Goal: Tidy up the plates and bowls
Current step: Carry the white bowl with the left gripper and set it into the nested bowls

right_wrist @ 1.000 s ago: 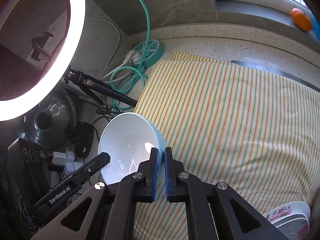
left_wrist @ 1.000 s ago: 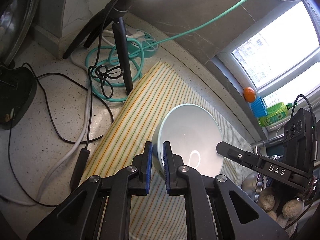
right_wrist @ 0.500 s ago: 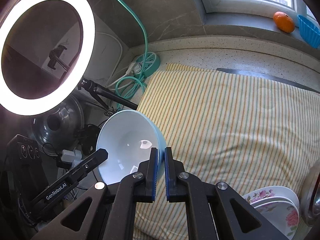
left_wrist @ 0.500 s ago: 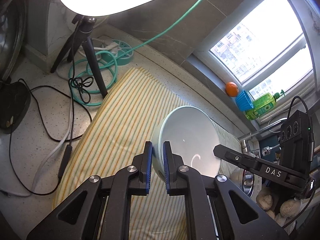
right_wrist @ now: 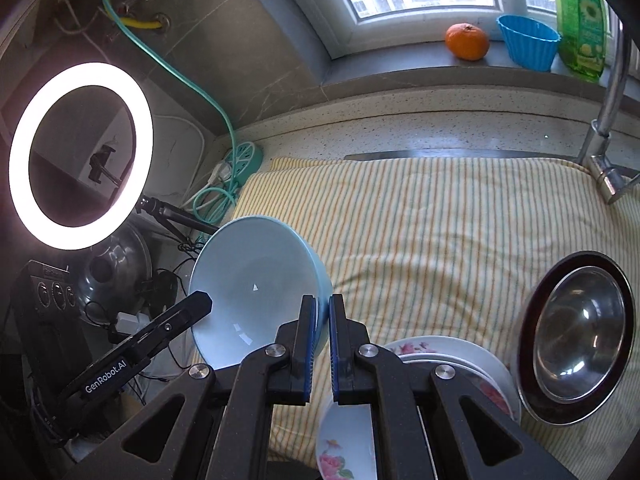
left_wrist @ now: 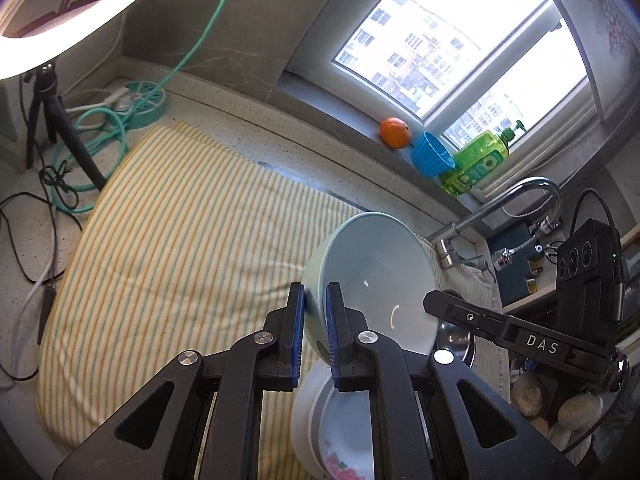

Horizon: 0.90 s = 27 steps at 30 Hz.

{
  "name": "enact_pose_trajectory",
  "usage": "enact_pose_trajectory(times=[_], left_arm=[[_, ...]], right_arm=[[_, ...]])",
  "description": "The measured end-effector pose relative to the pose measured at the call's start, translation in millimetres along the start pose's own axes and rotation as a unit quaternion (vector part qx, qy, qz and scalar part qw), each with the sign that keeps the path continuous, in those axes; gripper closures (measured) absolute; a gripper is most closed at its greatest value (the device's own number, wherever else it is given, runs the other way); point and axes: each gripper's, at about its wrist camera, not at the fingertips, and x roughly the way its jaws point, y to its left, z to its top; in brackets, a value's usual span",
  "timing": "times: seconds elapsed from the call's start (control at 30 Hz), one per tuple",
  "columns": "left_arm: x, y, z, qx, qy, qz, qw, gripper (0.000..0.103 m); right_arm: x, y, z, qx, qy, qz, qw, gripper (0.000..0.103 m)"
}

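Ring light [right_wrist: 80, 156] at far left, lit, on a tripod [left_wrist: 60, 120] w/ cables round its feet on the desk [right_wrist: 440, 128]. Teal power strip [left_wrist: 140, 100] by the wall, plugs in it. Striped cloth [left_wrist: 180, 240] covers most of the desk.

Blue bowl [right_wrist: 256, 292] is in the air above the cloth's near edge, tilted, nothing in it. Both grippers clench its rim from opposite sides: left gripper [left_wrist: 315, 332] w/ one pad inside and one outside the wall, right gripper [right_wrist: 320, 348] the same on the far side of the rim. In each wrist view the other gripper's finger shows across the bowl.

Below the bowl, a stack of floral plates [right_wrist: 460, 364] on the cloth, w/ a small floral dish [right_wrist: 340, 440] in front; both half hidden by gripper arms, count unclear. Right of the plates a steel bowl [right_wrist: 580, 332], nothing in it, sits on a dark-rimmed thing I can't ID.

Windowsill: orange [right_wrist: 467, 41], blue cup [right_wrist: 528, 46], green bottle [right_wrist: 580, 20], bottle cut off at top. Tap [left_wrist: 520, 204] at cloth's right end; its spout cut off in right view. Pale round things [left_wrist: 576, 408] at lower right of left view, too unclear to name.
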Motion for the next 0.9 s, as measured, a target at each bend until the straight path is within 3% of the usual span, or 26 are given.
enact_pose_trajectory(times=[0.33,0.9], left_arm=[[36,-75,-13,0.046,0.030,-0.029,0.9981,0.094],[98,-152,-37,0.101,0.082,-0.042,0.9906,0.094]], right_arm=[[-50,-73,-11,0.037,-0.023,-0.027,0.999,0.097],[-83,-174,-26,0.092,-0.030,-0.056,0.994,0.097]])
